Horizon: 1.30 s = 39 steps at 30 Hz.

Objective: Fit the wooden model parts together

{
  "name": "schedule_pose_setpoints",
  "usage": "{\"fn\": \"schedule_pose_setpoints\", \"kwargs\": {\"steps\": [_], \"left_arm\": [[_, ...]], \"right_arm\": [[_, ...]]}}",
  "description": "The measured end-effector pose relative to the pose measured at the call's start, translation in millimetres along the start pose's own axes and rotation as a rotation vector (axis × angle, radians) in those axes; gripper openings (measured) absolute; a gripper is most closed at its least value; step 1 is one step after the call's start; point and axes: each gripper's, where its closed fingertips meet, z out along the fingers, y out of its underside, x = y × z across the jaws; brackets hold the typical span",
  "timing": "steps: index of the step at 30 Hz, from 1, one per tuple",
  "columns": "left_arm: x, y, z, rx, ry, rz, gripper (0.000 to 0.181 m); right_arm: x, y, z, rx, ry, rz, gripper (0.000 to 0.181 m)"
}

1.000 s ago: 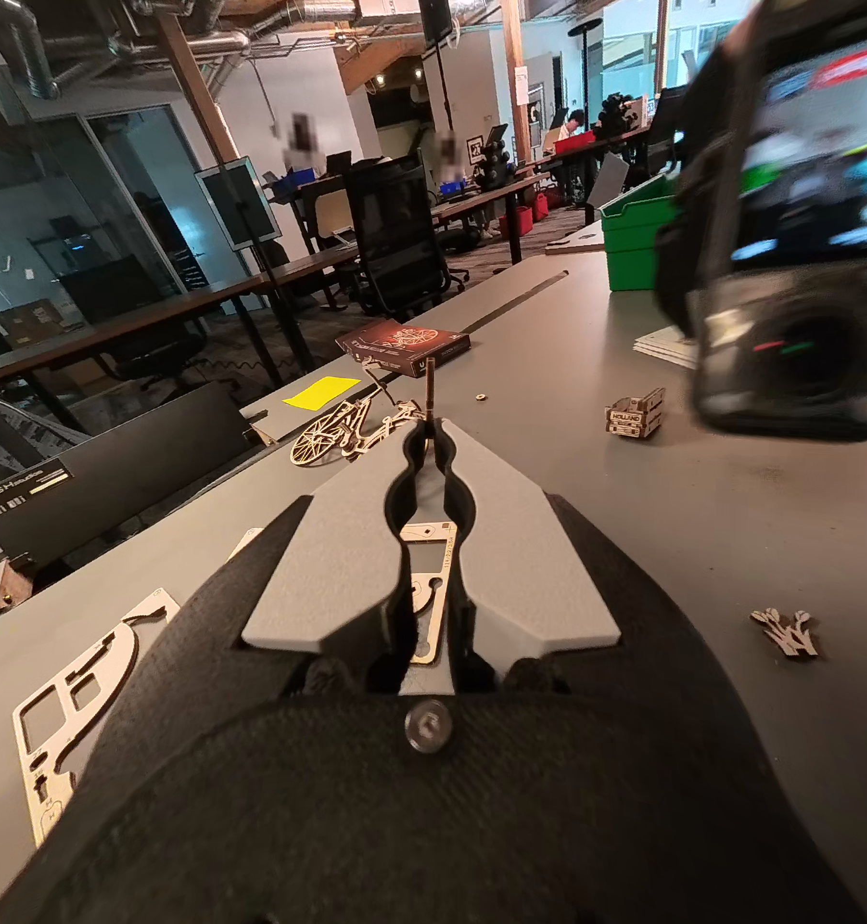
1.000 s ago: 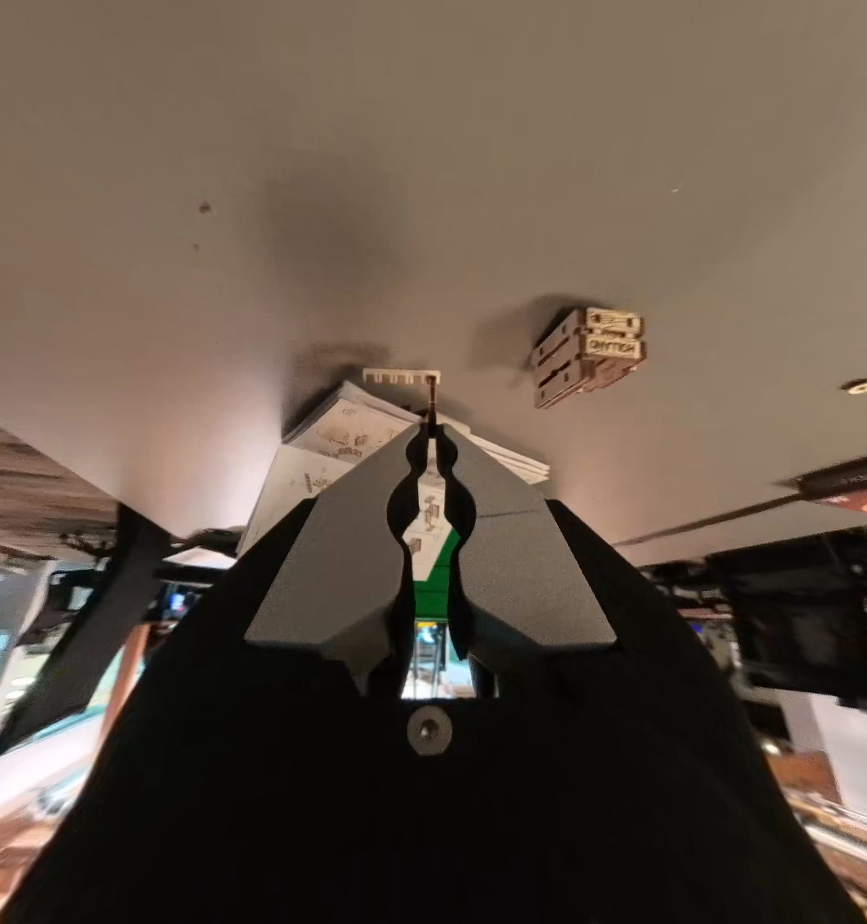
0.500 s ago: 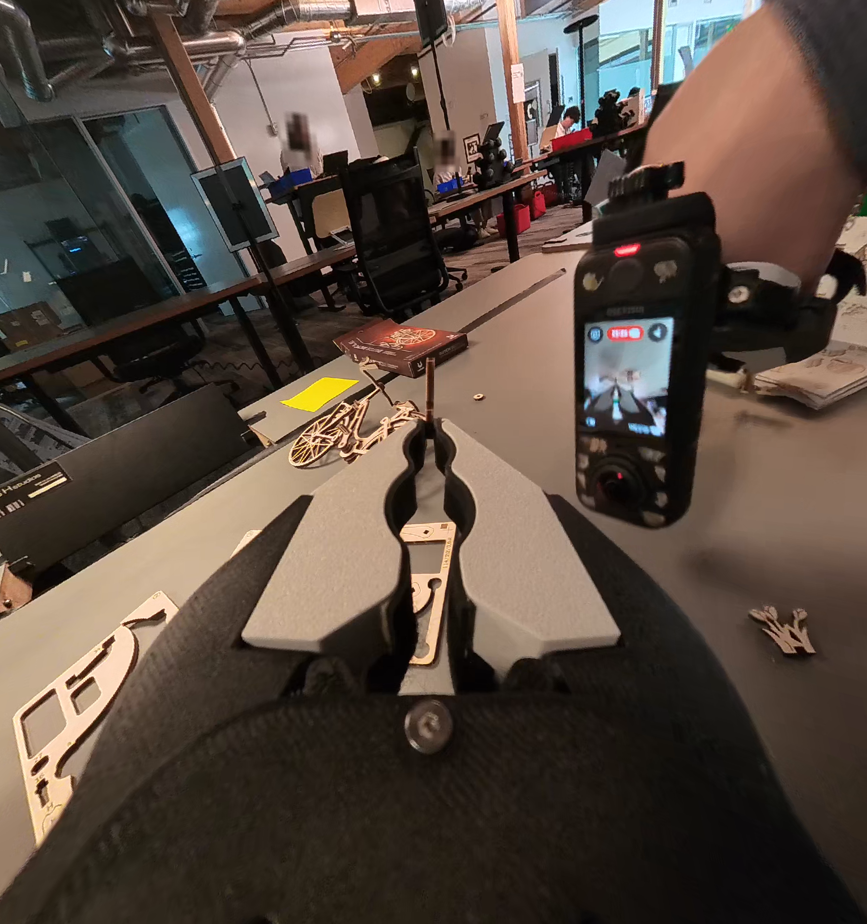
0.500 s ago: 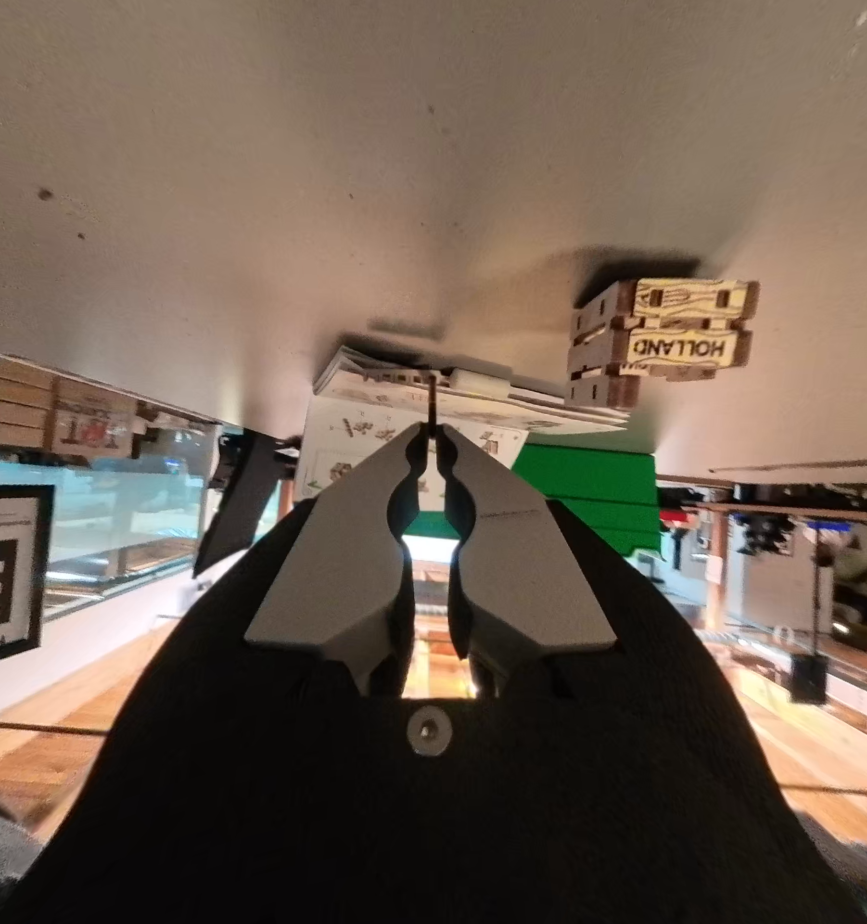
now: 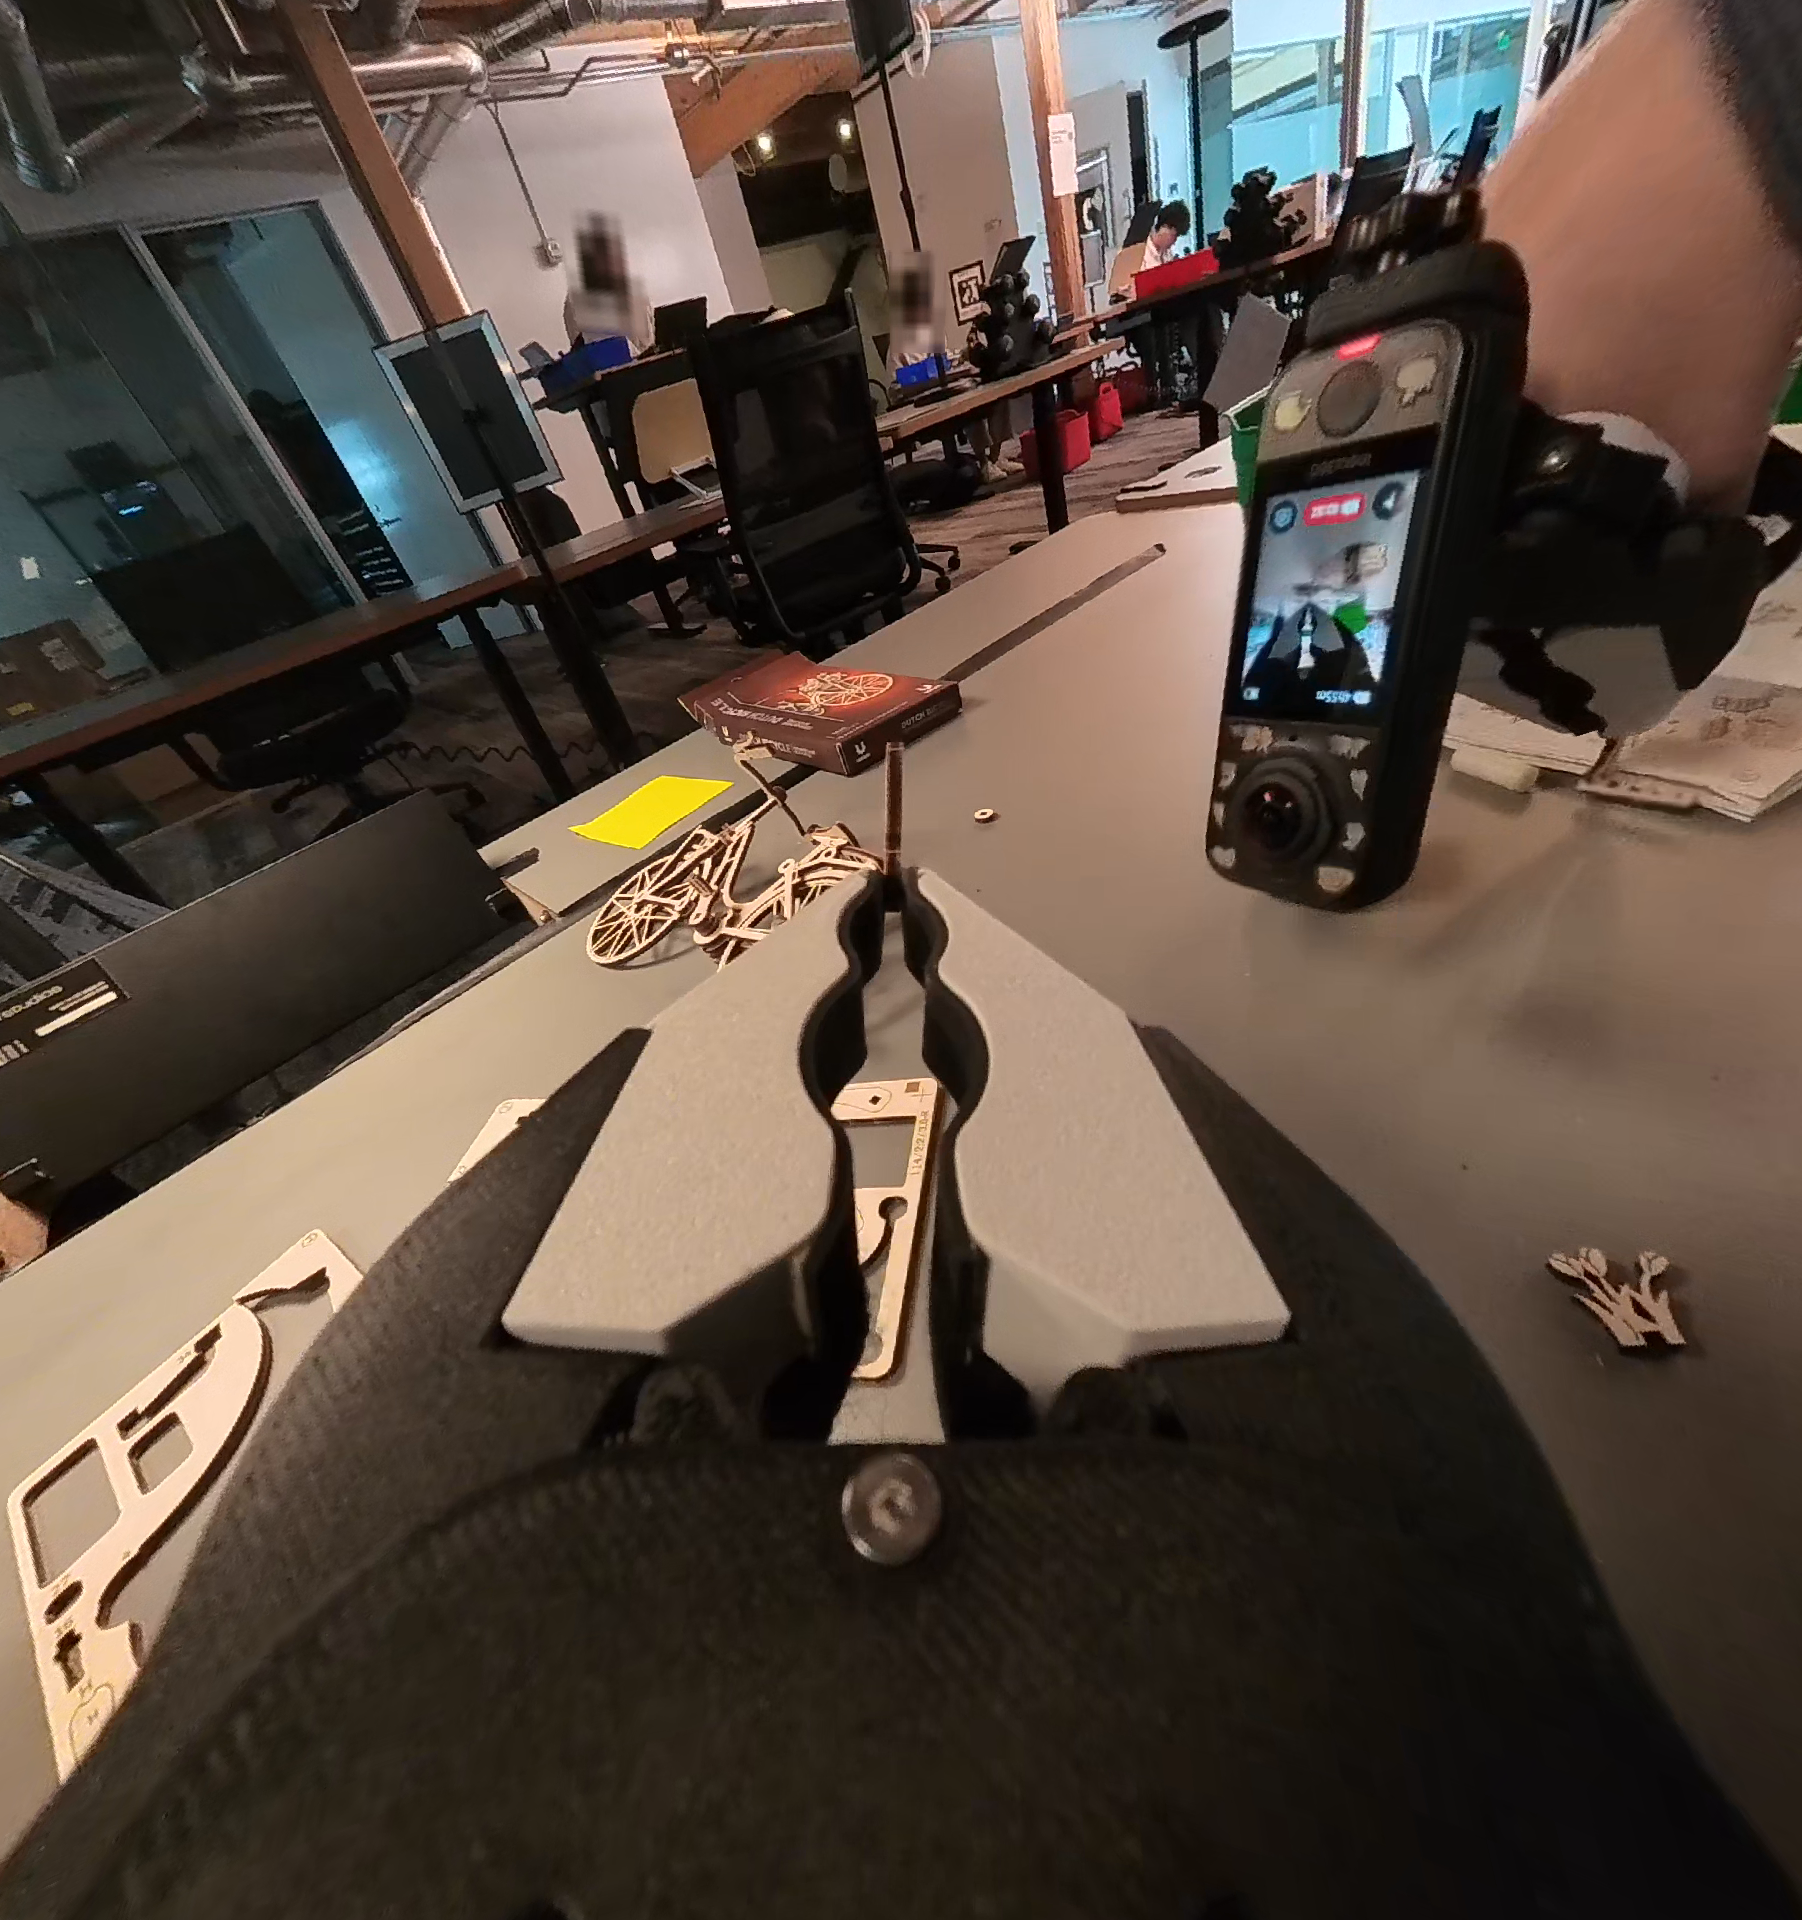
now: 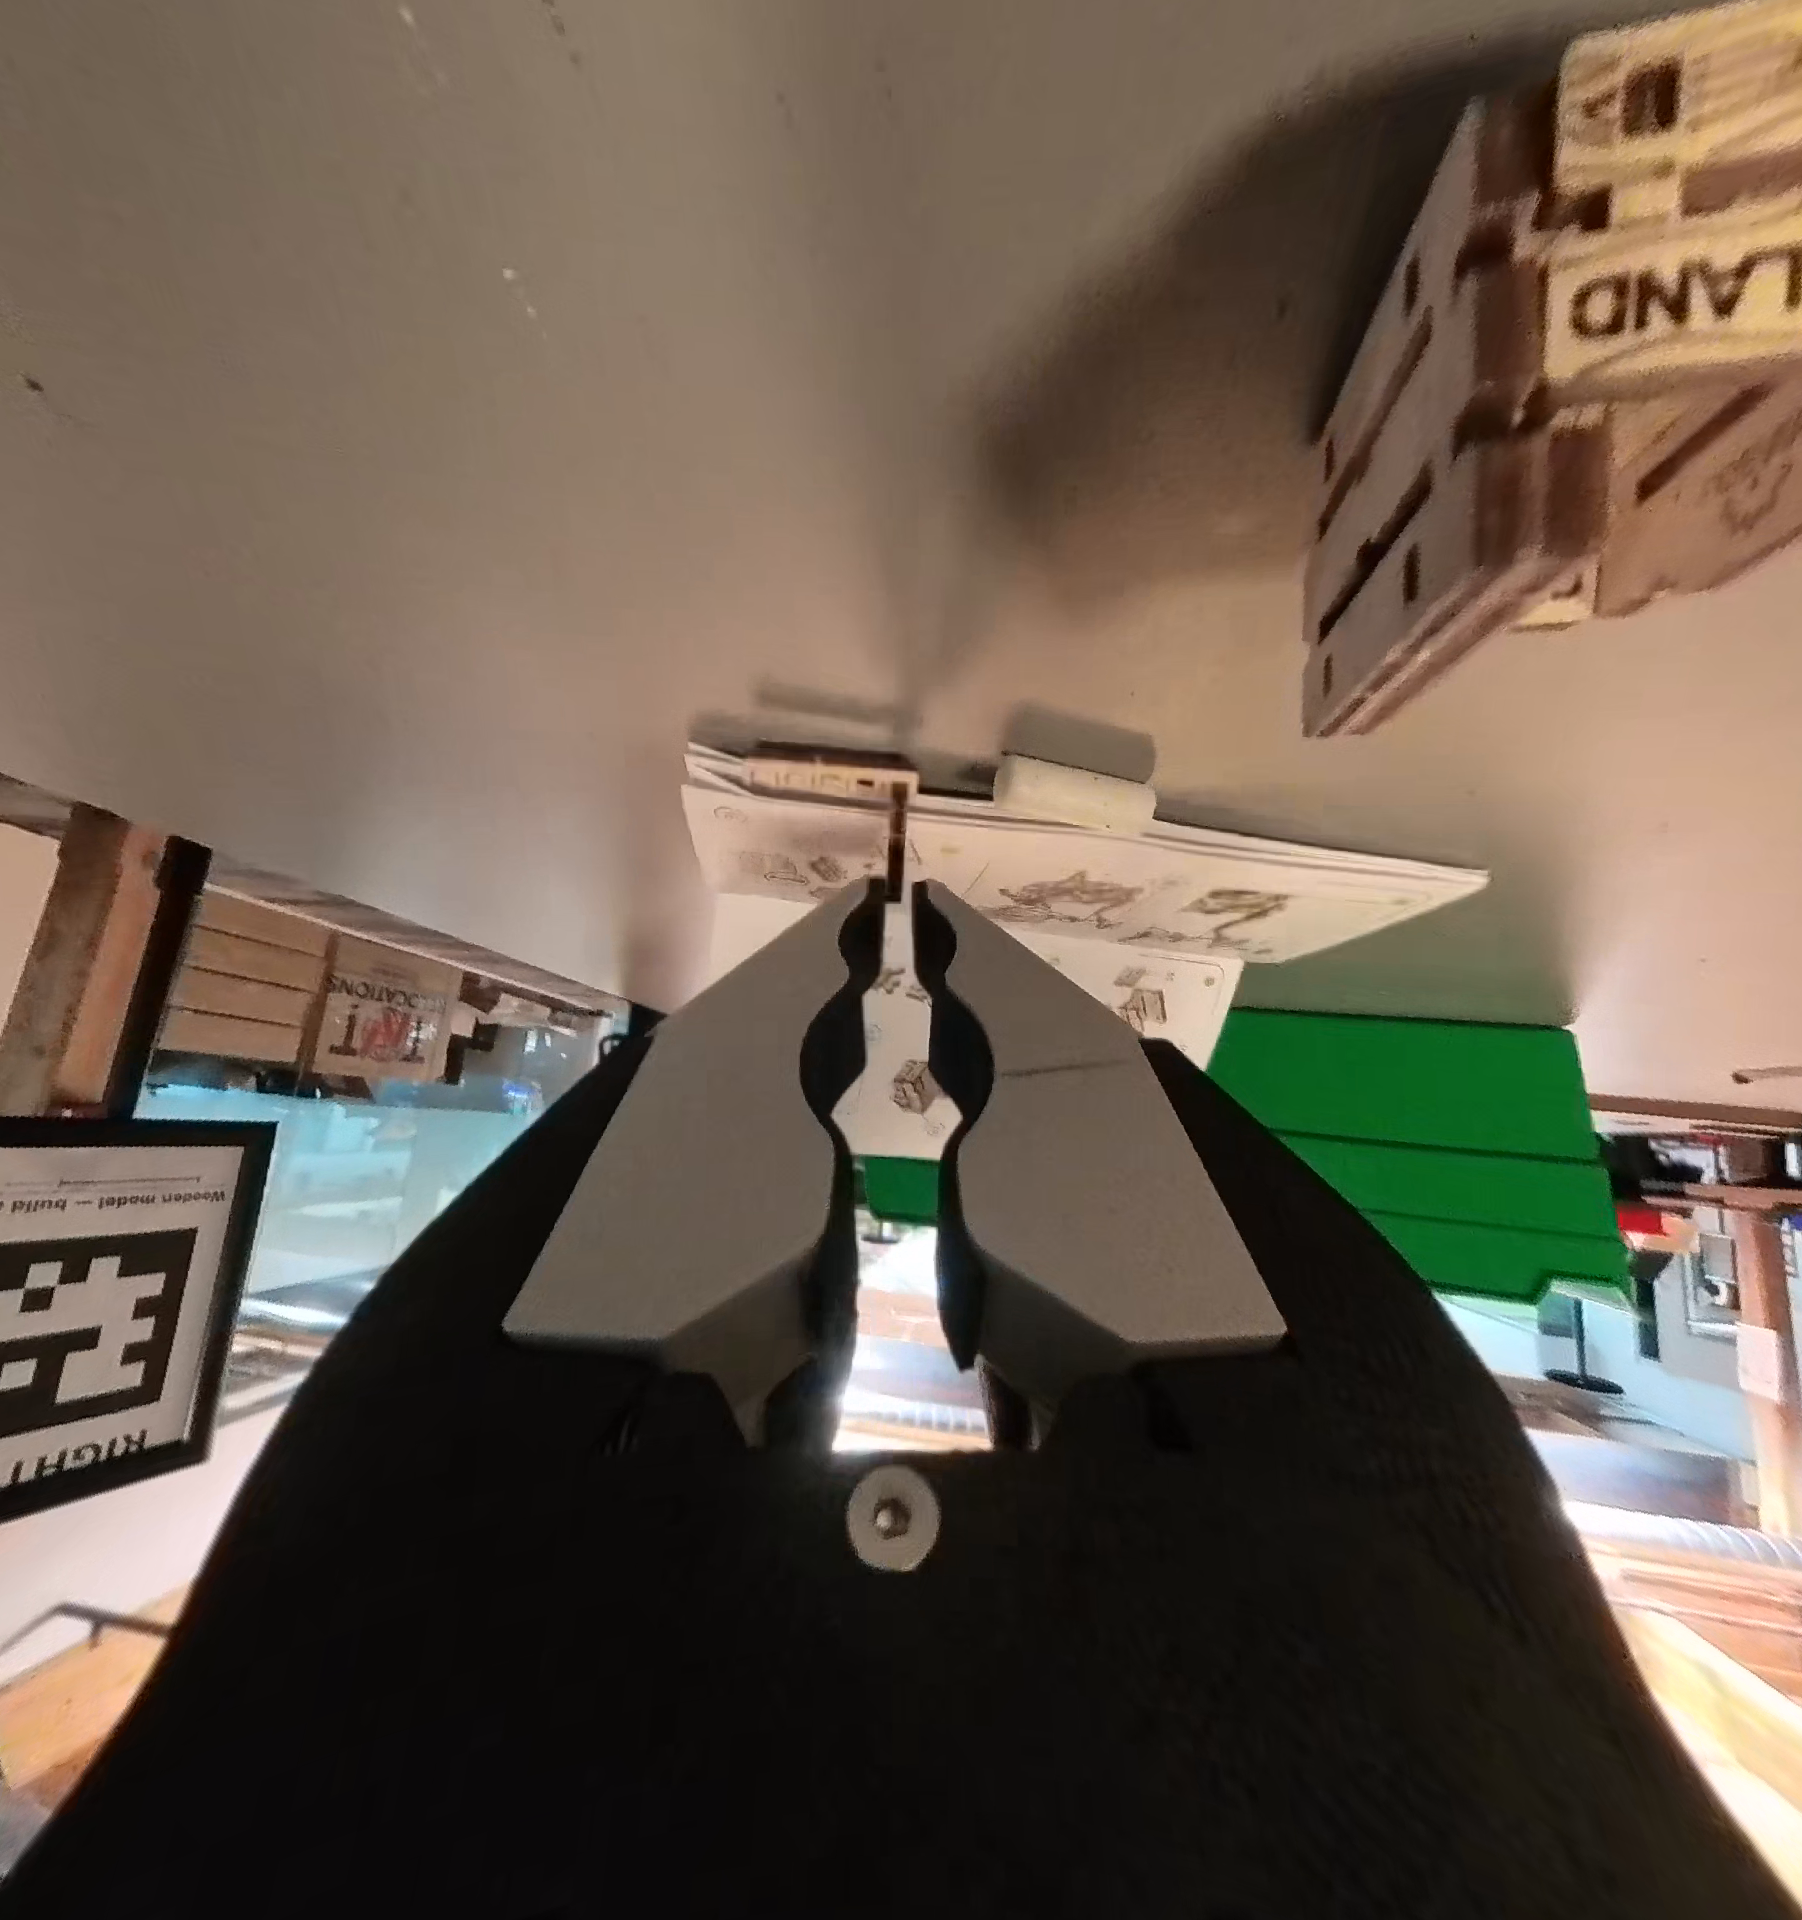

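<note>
Left gripper (image 5: 894,883): jaws nearly together, pinching a thin dark wooden strip (image 5: 893,805) that stands upright from the tips. Just beyond the tips on the grey tabletop (image 5: 1240,1039) lies a pale laser-cut wooden bicycle model (image 5: 731,899), apparently largely assembled; past it, a dark red-brown flat box (image 5: 824,717).

Right gripper (image 6: 897,883): view is inverted; jaws narrow, gripping a slim brown wooden piece (image 6: 897,831) edge-on. Its tip sits at a pale toothed wooden part (image 6: 835,779) lying on the white printed instruction sheets (image 6: 1084,883); contact not certain. Up and right of the tips, a small slatted wooden crate model (image 6: 1562,395), already built.

Judgement: bicycle and crate done; the held pieces are unjoined. Cut-out wooden sheet frames (image 5: 128,1475) and a small flower-shaped wooden part (image 5: 1614,1299) suggest some fitting remains.
</note>
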Motion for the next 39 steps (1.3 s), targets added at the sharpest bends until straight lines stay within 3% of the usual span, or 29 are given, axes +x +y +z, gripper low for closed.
{"fn": "schedule_pose_setpoints", "kwargs": {"steps": [7, 11, 13, 15, 18, 20, 23, 27, 31, 33, 36, 39], "left_arm": [[0.6, 1.2, 0.5, -0.006, 0.006, -0.002, 0.001], [1.6, -1.0, 0.0, 0.004, 0.013, -0.011, 0.001], [5.5, -6.9, -1.1, 0.028, 0.042, -0.036, 0.001], [16.6, -16.8, -3.3, 0.071, 0.121, -0.077, 0.001], [32.6, -24.9, -6.7, 0.098, 0.247, -0.124, 0.001], [46.5, -22.3, -7.9, 0.074, 0.338, -0.096, 0.001], [69.3, -17.9, -10.3, 0.042, 0.454, -0.042, 0.0], [95.9, -14.1, -17.7, 0.019, 0.593, 0.016, 0.0], [114.4, -5.2, -23.6, -0.02, 0.653, 0.159, 0.0], [119.7, -2.9, -25.6, -0.03, 0.671, 0.187, 0.0], [116.0, -19.2, -32.3, 0.041, 0.726, 0.037, 0.001], [96.3, -75.8, -59.7, 0.291, 0.859, -0.301, 0.001]], "right_arm": [[-0.5, 7.2, -2.6, 0.033, 0.013, 0.057, 0.014], [1.0, 14.7, -26.6, 0.165, 0.08, 0.189, 0.024], [14.3, 0.2, -57.5, 0.395, 0.256, 0.241, 0.024], [21.8, -32.3, -117.6, 0.806, 0.513, 0.227, 0.026], [-13.8, -50.3, -202.4, 1.341, 0.758, 0.177, 0.026], [-36.8, -50.9, -222.9, 1.454, 0.85, 0.129, 0.027], [-53.8, -59.1, -219.6, 1.374, 0.926, 0.028, 0.028], [-55.1, -72.0, -193.9, 1.194, 0.867, -0.049, 0.025], [-60.3, -83.5, -172.1, 1.105, 0.796, -0.129, 0.004], [-63.9, -84.8, -166.2, 1.108, 0.753, -0.129, 0.002], [-69.8, -78.9, -174.6, 1.322, 0.594, -0.009, 0.001], [-89.7, -58.3, -218.8, 1.824, 0.329, 0.155, 0.001]]}}
